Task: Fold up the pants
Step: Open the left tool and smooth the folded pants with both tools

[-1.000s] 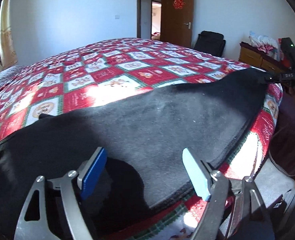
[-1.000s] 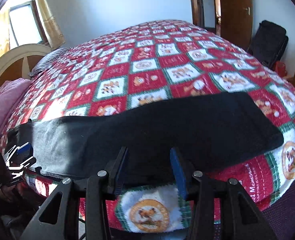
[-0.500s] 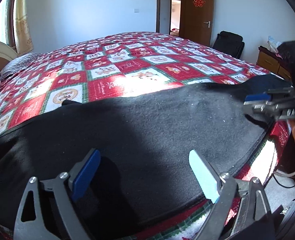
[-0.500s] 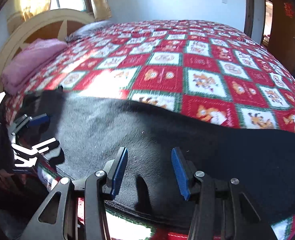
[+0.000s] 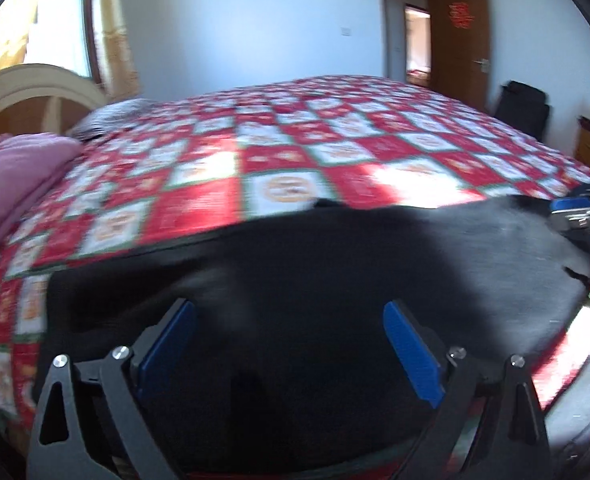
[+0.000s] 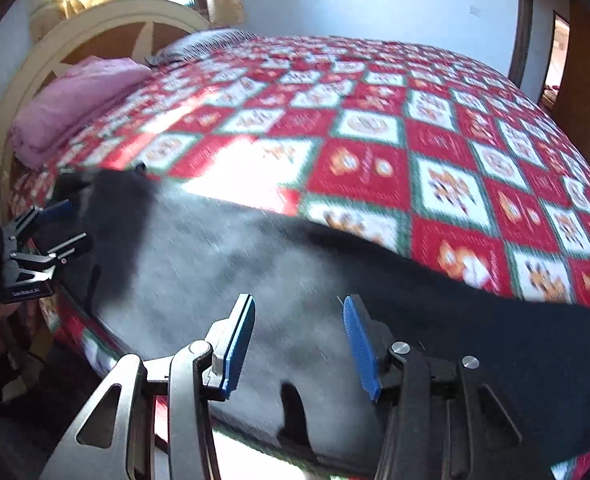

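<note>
Pants [image 5: 335, 280] lie flat and dark along the near edge of the bed [image 5: 279, 152], stretched lengthwise so both ends are within your reach. Your left gripper [image 5: 291, 344] hovers over one end, its jaws spread wide and just opened further, with nothing between them but cloth below. Your right gripper [image 6: 299, 344] hangs over the middle, half parted and gripping nothing. That placement suits taking an end and carrying it across for the fold, I judge.
</note>
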### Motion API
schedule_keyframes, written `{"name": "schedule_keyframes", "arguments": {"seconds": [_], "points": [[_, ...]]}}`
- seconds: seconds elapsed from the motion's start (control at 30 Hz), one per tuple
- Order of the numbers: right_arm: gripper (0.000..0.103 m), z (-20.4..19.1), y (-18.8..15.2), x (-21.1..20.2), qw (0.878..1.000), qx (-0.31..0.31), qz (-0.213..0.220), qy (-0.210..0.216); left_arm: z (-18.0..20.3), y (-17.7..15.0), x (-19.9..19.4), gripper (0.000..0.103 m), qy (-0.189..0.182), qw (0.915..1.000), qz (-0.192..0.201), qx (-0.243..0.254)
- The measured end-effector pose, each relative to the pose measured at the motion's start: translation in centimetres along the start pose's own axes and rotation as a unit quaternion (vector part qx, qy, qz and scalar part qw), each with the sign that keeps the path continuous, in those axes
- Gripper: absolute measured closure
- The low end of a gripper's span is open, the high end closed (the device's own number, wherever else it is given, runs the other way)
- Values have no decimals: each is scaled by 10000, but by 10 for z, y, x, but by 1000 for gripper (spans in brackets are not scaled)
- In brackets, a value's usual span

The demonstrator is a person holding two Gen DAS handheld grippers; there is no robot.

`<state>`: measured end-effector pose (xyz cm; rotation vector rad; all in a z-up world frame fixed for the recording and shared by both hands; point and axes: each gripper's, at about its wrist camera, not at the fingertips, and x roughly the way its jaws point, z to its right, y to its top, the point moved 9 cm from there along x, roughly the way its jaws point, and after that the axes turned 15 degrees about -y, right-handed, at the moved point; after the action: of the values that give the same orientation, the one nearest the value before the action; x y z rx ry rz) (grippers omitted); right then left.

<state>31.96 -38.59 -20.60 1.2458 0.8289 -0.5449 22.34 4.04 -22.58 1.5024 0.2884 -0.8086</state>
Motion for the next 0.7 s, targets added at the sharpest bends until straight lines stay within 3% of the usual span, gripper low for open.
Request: {"name": "schedule_keyframes", "arguments": {"seconds": [0.1, 0.23, 0.27, 0.33, 0.5, 0.6, 0.7], "points": [[54, -23, 18, 14, 9977, 220, -40, 642, -49, -4, -6, 5, 471, 9983, 68, -338], [54, -43, 24, 44, 9975, 158, -303, 618, -95, -21, 0, 0, 678, 9939, -103, -869], [54, -46, 19, 56, 9979, 45, -448, 456, -98, -23, 1, 0, 601, 9939, -14, -921], [54, -48, 21, 59, 9988, 36, -328, 357, -100, -24, 0, 0, 595, 9944, 119, -871], [54, -41, 21, 48, 9986, 124, -242, 450, -100, -22, -1, 0, 620, 9942, 122, -871], [51, -14, 13, 29, 9988, 323, -136, 342, -100, -11, -18, 0, 762, 9925, 327, -894], [50, 25, -2, 6, 9993, 368, -12, 92, -90, 4, -28, 0, 608, 9921, 542, -949]]}}
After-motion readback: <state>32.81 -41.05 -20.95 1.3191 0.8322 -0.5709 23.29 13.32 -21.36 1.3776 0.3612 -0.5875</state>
